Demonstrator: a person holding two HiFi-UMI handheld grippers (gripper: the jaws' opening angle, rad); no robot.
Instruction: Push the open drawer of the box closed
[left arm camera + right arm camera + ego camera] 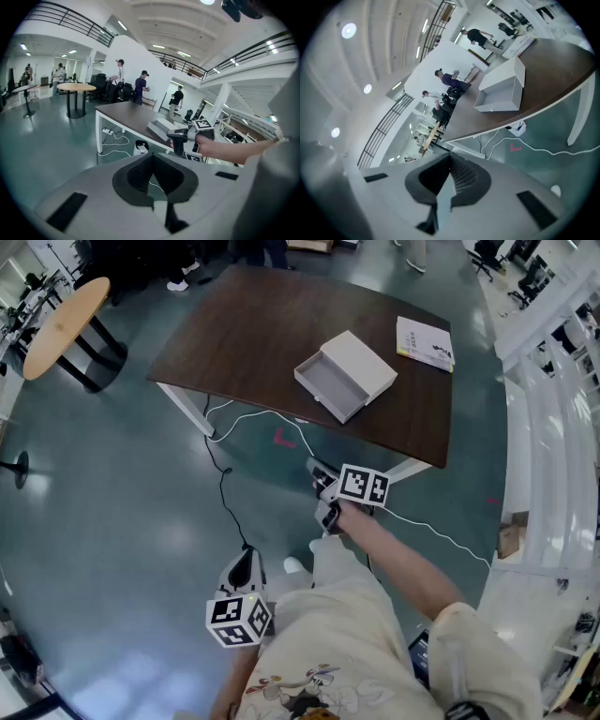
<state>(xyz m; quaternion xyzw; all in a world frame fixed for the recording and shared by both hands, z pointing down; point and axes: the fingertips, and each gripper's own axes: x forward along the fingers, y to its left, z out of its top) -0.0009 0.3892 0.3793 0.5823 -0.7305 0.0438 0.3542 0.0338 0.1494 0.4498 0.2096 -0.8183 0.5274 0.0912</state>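
Note:
A white box (361, 362) lies on the dark brown table (253, 324), with its shallow drawer (328, 390) pulled out toward the near edge. The right gripper view shows the box (506, 75) and the open drawer (497, 98) far ahead. My right gripper (322, 486) hovers over the floor, short of the table's near edge, jaws shut and empty. My left gripper (242, 570) hangs lower, near my leg, also shut on nothing. The left gripper view takes in the box (161, 126) and my right gripper (179, 138) held out in front of it.
A white booklet (425, 342) lies on the table's right end. White cables (253, 418) and a red mark (284, 438) are on the floor under the table. A round wooden table (64, 322) stands at the far left; a white railing (553, 427) runs along the right.

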